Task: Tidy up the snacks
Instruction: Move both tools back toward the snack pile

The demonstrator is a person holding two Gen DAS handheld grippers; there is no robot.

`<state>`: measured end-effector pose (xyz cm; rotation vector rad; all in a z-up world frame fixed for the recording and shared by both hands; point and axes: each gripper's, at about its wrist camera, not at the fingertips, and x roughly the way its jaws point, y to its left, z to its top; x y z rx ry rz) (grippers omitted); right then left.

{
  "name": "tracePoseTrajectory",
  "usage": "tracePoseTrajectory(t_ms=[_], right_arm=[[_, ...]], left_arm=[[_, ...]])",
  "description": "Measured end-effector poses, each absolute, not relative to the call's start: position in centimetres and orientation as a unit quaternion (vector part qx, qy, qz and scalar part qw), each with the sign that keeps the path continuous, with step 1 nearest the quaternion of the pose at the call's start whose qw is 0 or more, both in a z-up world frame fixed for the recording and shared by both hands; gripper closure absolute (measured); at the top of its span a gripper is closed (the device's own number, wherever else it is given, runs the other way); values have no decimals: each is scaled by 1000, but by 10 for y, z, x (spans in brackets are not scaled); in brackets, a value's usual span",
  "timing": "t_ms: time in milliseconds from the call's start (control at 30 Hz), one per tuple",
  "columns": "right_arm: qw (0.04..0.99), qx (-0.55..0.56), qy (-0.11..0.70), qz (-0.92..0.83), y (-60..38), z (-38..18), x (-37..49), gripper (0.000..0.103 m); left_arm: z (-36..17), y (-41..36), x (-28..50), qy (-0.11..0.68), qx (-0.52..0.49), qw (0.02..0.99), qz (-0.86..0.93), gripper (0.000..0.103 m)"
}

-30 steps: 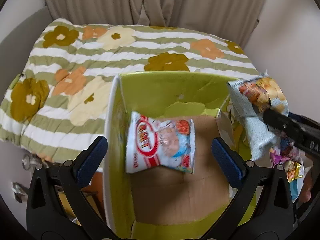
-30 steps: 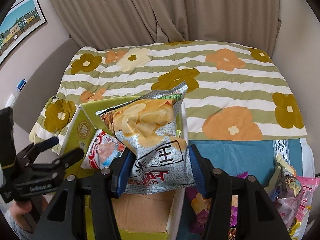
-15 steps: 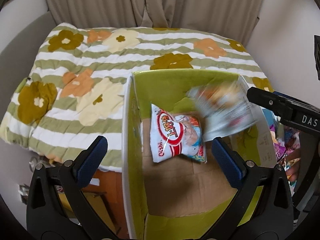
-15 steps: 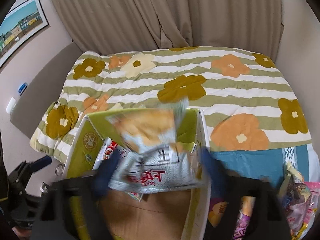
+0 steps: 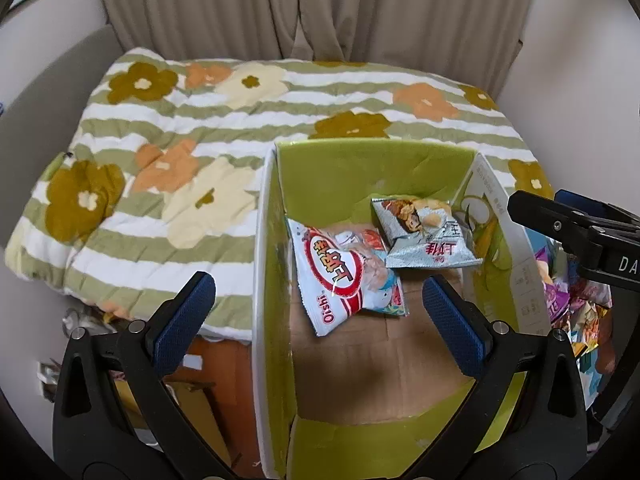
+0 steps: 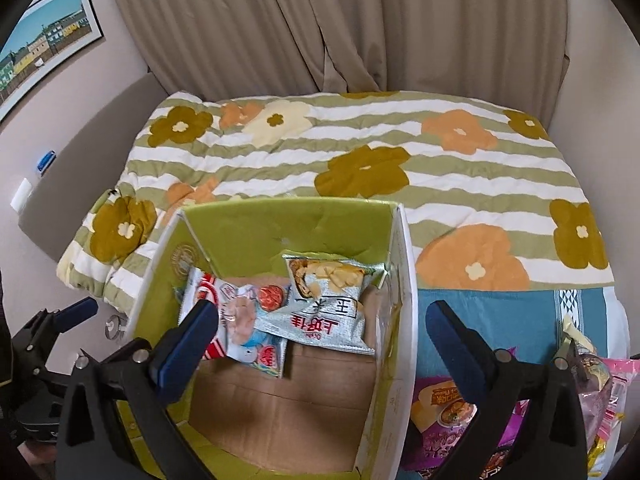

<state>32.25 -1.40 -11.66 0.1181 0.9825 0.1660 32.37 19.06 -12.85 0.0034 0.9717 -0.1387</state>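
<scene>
A green cardboard box [image 5: 360,160] stands open at the bed's edge; it also shows in the right wrist view [image 6: 280,220]. Inside lie a white and red Oishi bag [image 5: 340,276] and a silver chip bag [image 5: 428,236], the silver one partly over the white one [image 6: 240,320] in the right wrist view [image 6: 328,304]. My left gripper [image 5: 320,312] is open and empty above the box's near left side. My right gripper [image 6: 320,340] is open and empty above the box's right wall.
A pile of loose snack packets [image 6: 592,384] lies on a teal cloth [image 6: 520,308] right of the box. A flowered striped quilt [image 5: 200,140] covers the bed behind. Curtains [image 6: 360,28] hang at the back.
My right gripper opened and let go of the silver chip bag, which dropped into the box beside the white bag. The left gripper stayed open and shifted left of the box.
</scene>
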Motion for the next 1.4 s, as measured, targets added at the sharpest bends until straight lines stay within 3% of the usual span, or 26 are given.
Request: tracePoseTrajectory(t_ms=[733,1400], right_arm=[[922,23,376,93,-61,-27,214,0],[940,43,338,19,-236,-20,67,0]], left_arm=[[-33,133,198,366,5,930,-7,0],[-52,-30,90,361,-35,931,-51,0]])
